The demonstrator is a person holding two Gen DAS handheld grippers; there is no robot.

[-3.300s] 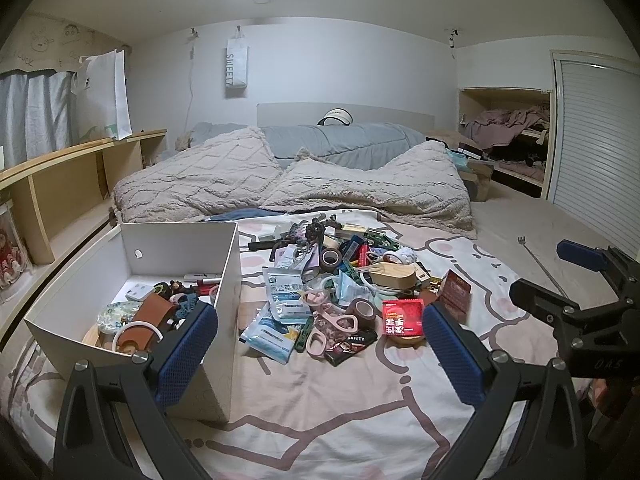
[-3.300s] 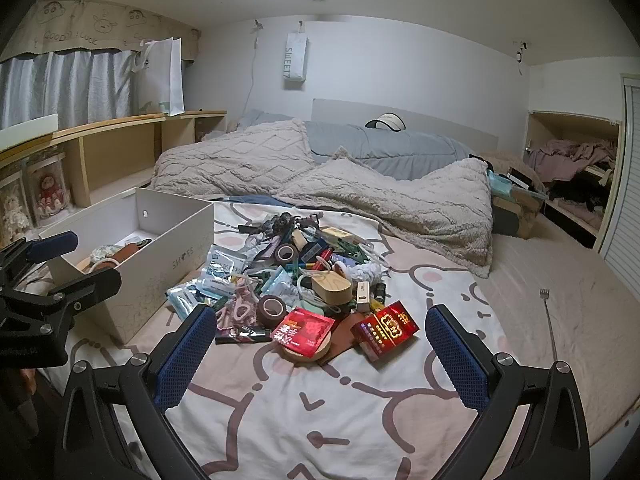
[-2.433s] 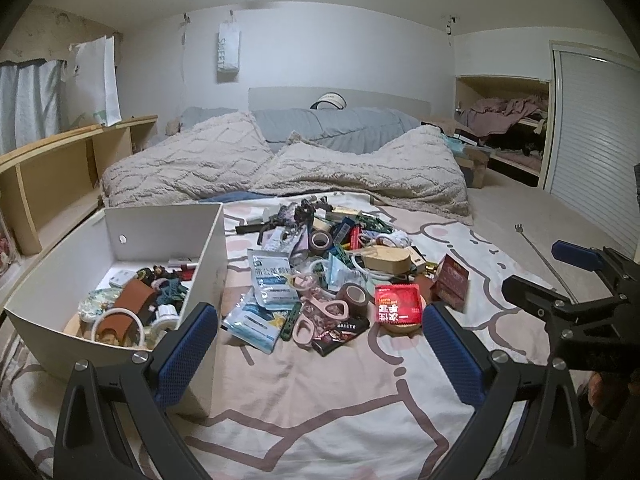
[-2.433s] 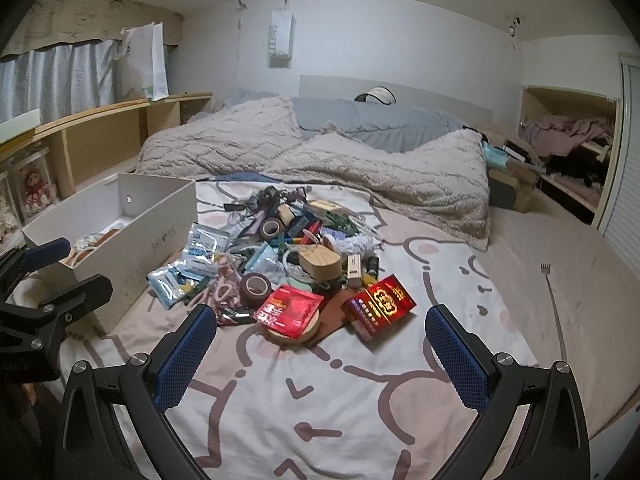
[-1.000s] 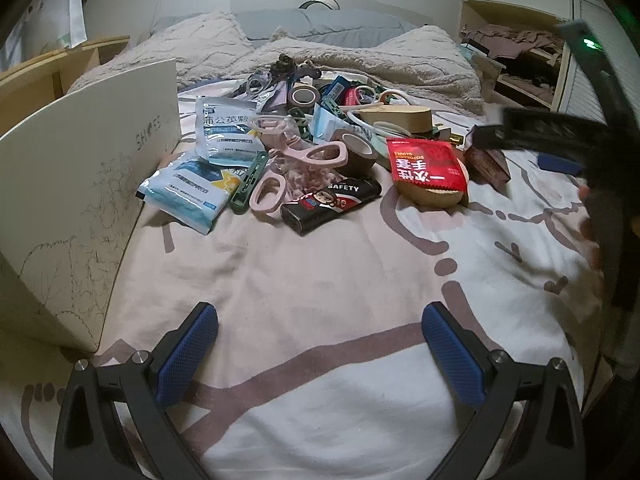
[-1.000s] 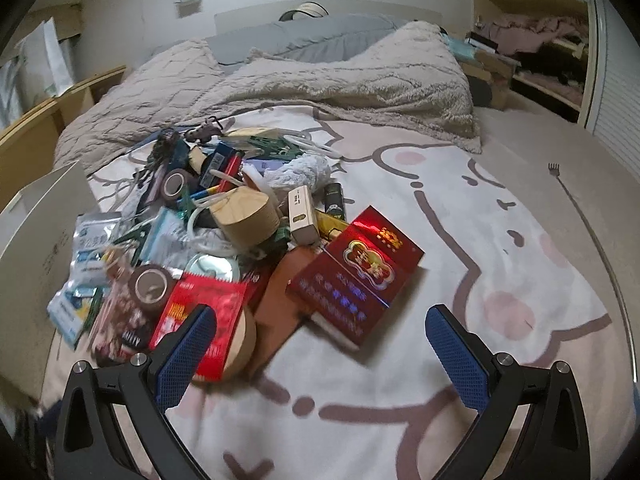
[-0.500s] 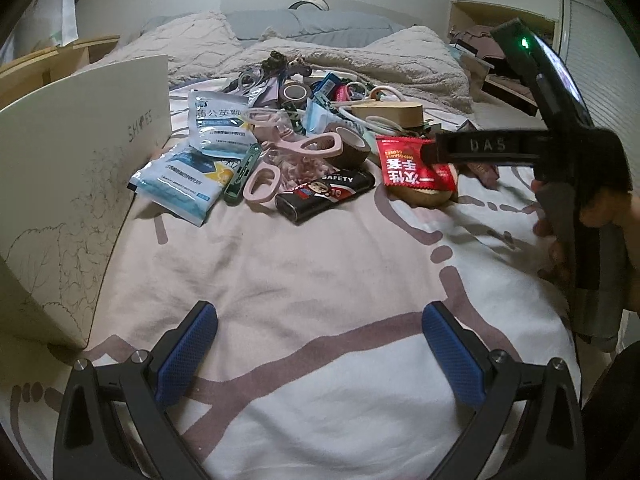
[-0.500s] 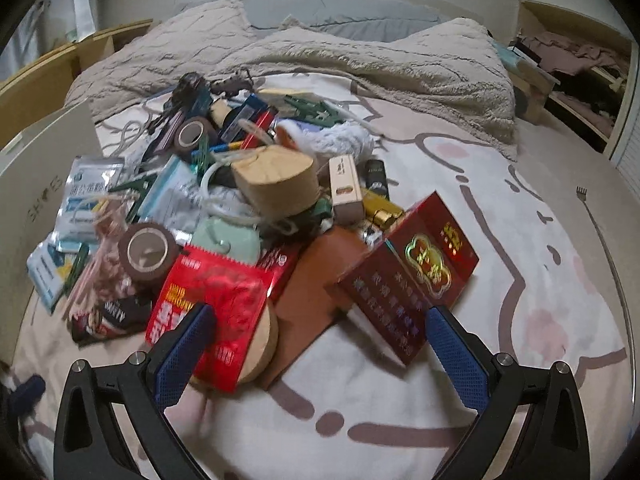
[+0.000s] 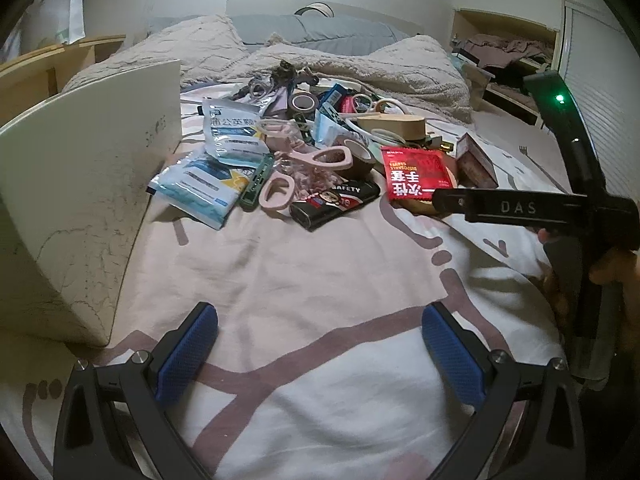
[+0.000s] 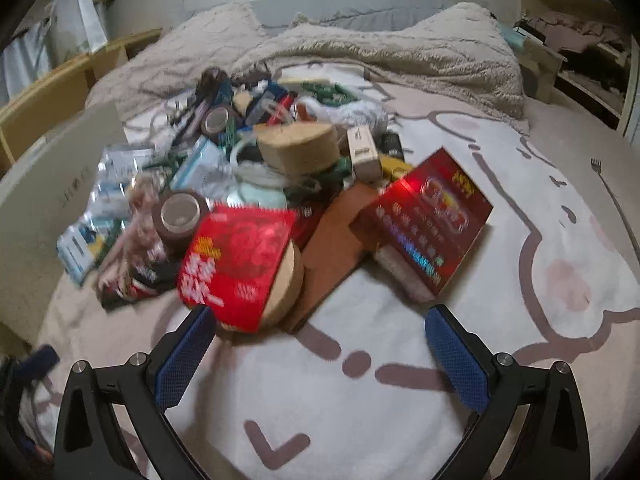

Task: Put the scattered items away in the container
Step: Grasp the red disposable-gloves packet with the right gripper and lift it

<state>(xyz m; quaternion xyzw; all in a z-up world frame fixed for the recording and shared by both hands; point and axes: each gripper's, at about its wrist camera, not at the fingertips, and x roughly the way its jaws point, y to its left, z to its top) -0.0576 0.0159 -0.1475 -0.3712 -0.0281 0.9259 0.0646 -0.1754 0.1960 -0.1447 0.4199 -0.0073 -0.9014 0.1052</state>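
A pile of small items lies on the bed sheet: a red glove packet (image 9: 416, 174) (image 10: 240, 256) on a round wooden disc (image 10: 290, 280), a red box (image 10: 428, 216), a brown tape roll (image 10: 178, 216), pink scissors (image 9: 308, 172), a black SAFETY case (image 9: 336, 200) and blue-white sachets (image 9: 200, 184). The white box (image 9: 80, 184) (image 10: 52, 184) stands left of the pile; its inside is hidden. My left gripper (image 9: 320, 354) is open over bare sheet, short of the pile. My right gripper (image 10: 320, 356) is open, its left pad just under the red packet. One of its black fingers (image 9: 500, 207) crosses the left wrist view.
A beige blanket (image 10: 360, 52) is bunched behind the pile. A wooden shelf (image 10: 60, 92) runs along the left. A thin metal back scratcher (image 10: 612, 196) lies on the sheet at far right. An open closet (image 9: 508, 52) is beyond. A hand (image 9: 608, 268) holds the right tool.
Both grippers have dropped low and come closer to the pile. The right gripper has advanced up to the red packet and disc. Both stay open.
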